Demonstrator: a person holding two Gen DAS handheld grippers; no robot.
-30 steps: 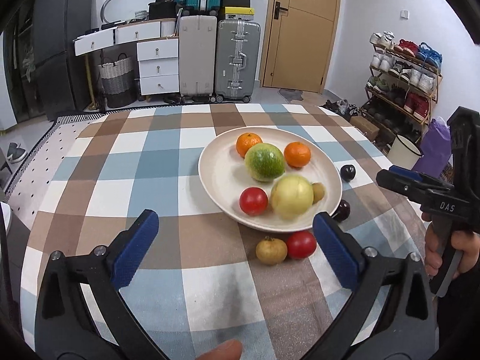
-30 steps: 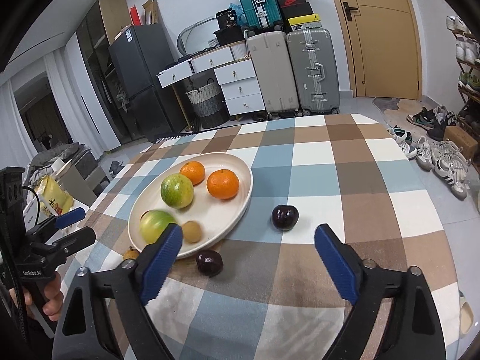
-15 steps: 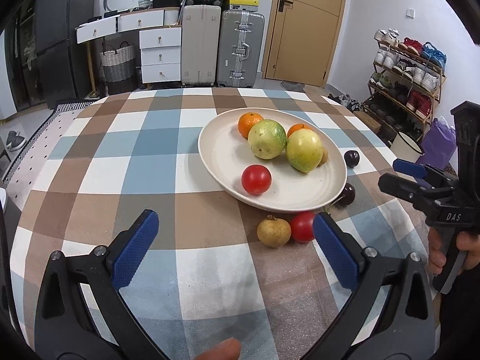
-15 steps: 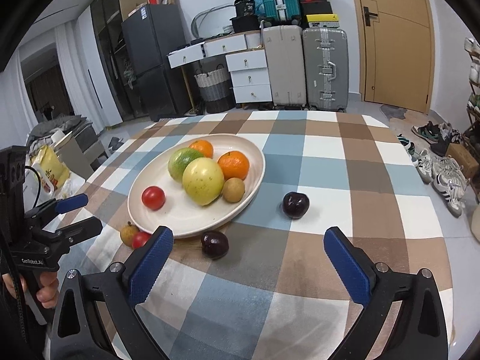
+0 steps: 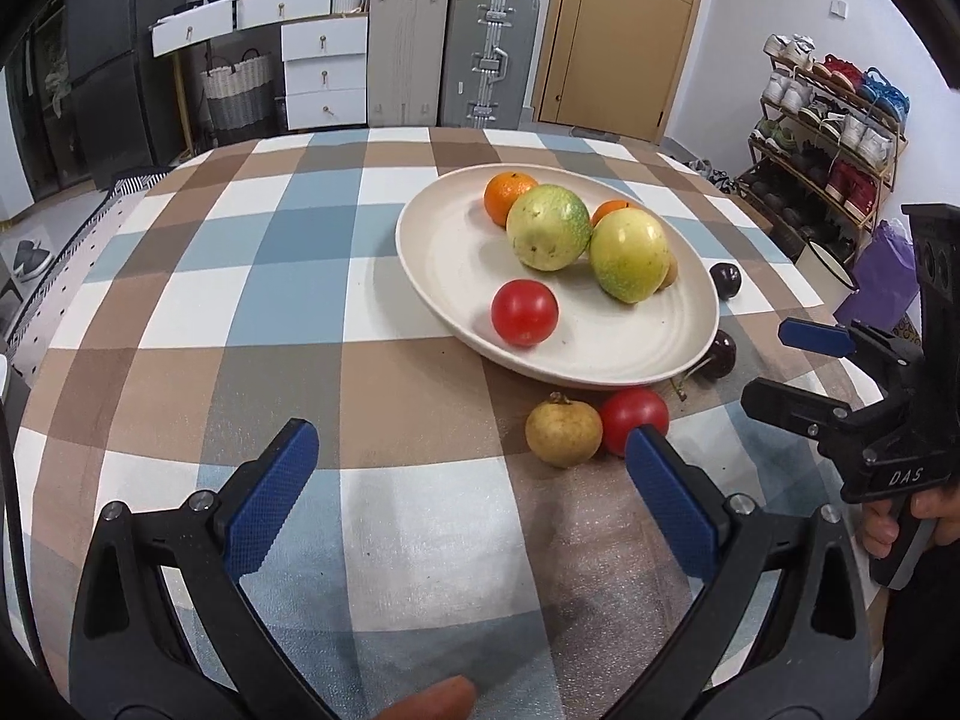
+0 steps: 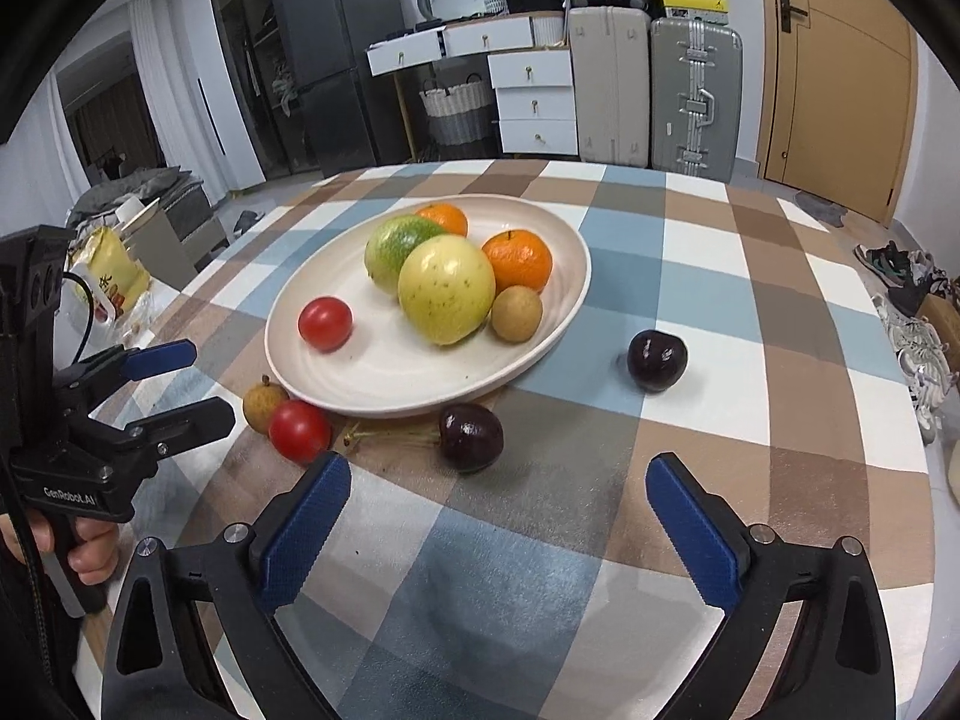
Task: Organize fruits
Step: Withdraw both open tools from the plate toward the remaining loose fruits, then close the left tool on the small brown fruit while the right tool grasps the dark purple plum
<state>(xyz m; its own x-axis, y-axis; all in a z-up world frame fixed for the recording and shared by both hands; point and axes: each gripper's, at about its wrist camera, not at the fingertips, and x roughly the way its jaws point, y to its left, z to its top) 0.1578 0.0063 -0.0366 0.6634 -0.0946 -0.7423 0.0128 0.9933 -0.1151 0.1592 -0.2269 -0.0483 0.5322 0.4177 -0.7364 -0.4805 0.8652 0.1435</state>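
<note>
A cream plate (image 5: 456,252) (image 6: 384,372) on the checked tablecloth holds two oranges, two green-yellow fruits, a small brown fruit and a red tomato (image 5: 524,312) (image 6: 324,323). On the cloth beside the plate lie a brown fruit (image 5: 563,433) (image 6: 263,403), a second tomato (image 5: 635,417) (image 6: 299,431) and two dark plums (image 6: 471,437) (image 6: 656,360). My left gripper (image 5: 474,468) is open and empty, just short of the brown fruit. My right gripper (image 6: 498,498) is open and empty, just short of the nearer plum.
The round table's edge curves near both grippers. Behind it stand suitcases (image 5: 450,48), white drawers (image 5: 324,72), a door and a shoe rack (image 5: 834,132). A purple bag (image 5: 882,276) sits on the floor to the right.
Both grippers have dropped lower and moved closer to the table and the fruit. The large yellow-green fruit rolled across the plate and settled against the other fruits.
</note>
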